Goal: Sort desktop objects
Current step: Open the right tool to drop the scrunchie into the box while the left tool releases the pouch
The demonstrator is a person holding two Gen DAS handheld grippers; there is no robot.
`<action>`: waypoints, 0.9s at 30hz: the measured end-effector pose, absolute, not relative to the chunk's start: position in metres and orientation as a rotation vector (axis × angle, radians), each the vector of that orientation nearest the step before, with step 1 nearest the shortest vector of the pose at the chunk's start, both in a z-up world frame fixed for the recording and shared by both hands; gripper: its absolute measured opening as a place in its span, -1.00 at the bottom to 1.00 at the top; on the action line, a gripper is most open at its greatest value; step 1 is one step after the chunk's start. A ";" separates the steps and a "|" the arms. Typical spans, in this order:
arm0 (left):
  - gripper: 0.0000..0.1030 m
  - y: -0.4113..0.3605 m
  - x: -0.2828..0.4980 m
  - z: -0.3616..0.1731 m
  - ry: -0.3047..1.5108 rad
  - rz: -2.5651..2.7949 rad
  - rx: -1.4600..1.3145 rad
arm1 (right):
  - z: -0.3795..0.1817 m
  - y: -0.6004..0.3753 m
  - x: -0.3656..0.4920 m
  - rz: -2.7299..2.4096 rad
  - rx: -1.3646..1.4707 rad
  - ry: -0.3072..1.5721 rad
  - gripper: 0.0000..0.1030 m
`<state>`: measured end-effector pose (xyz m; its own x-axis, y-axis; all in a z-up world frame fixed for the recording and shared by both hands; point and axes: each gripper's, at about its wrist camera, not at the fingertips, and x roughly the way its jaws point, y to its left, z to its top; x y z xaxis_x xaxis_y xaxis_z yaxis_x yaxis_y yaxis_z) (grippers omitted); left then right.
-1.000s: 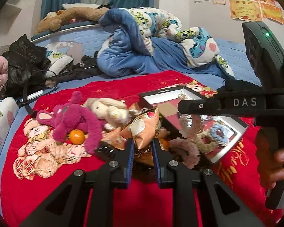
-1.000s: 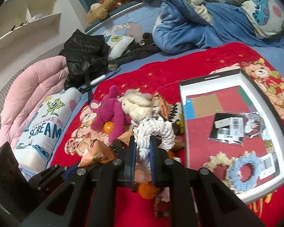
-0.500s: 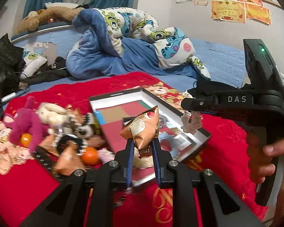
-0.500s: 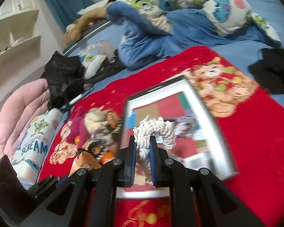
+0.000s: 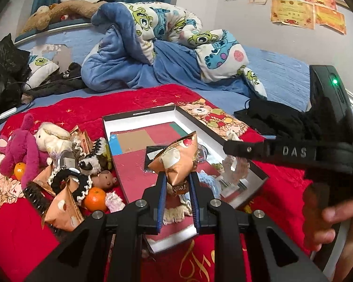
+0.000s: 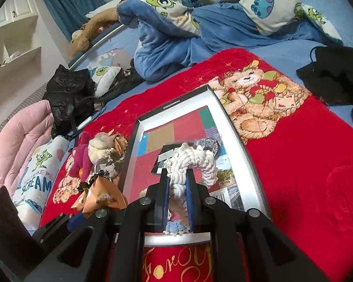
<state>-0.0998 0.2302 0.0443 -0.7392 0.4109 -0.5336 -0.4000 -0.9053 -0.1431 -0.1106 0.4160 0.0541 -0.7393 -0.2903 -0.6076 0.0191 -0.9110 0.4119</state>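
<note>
My left gripper [image 5: 177, 181] is shut on an orange-brown snack packet [image 5: 176, 162], held above the near end of the flat box tray [image 5: 138, 114]. My right gripper [image 6: 177, 176] is shut on a white knitted scrunchie [image 6: 195, 162], also above that tray [image 6: 233, 131]. In the left wrist view the right gripper's body [image 5: 294, 151] reaches in from the right, the scrunchie [image 5: 233, 164] hanging below its tip. A black packet [image 5: 153, 151], a blue scrunchie and a cream one lie in the tray. Left of the tray lies a pile of plush toys [image 5: 18, 145], oranges [image 5: 95, 196], snack packets and hair ties.
The tray rests on a red bear-print blanket [image 6: 306, 164] on a bed. A blue cartoon quilt [image 5: 153, 54] is heaped behind, black clothing [image 6: 334, 75] at the right, a black bag [image 6: 70, 94] and pink duvet [image 6: 18, 141] at the left. A person's hand [image 5: 336, 216] grips the right tool.
Both grippers have swung from over the pile to over the tray, each still carrying its item; the pile now lies to the left in both views.
</note>
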 end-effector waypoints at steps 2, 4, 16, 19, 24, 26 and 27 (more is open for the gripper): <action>-0.62 0.232 -0.105 0.043 -0.021 2.594 -0.803 | 0.052 0.413 -0.114 -2.723 1.055 -0.572 -0.73; -0.62 0.232 -0.113 0.041 -0.034 2.603 -0.825 | 0.051 0.411 -0.115 -2.739 1.071 -0.542 -0.73; -0.62 0.238 -0.143 0.005 0.029 2.660 -0.949 | 0.037 0.418 -0.124 -2.802 1.141 -0.550 -0.73; -0.62 0.238 -0.144 0.004 0.028 2.667 -0.954 | 0.028 0.417 -0.128 -2.810 1.192 -0.523 -0.73; -0.60 0.243 -0.147 -0.001 0.069 2.689 -0.966 | 0.019 0.414 -0.133 -2.804 1.239 -0.491 -0.73; -0.60 0.244 -0.148 -0.002 0.073 2.685 -0.971 | 0.016 0.411 -0.135 -2.808 1.257 -0.468 -0.73; -0.60 0.244 -0.149 -0.004 0.075 2.680 -0.979 | 0.015 0.410 -0.136 -2.810 1.271 -0.460 -0.73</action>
<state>-0.1491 0.2440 -0.0039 -0.7285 0.2483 -0.6385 -0.2834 -0.9577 -0.0491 -0.1361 0.4098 0.0147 -0.6676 -0.1410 -0.7311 -0.0994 -0.9562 0.2752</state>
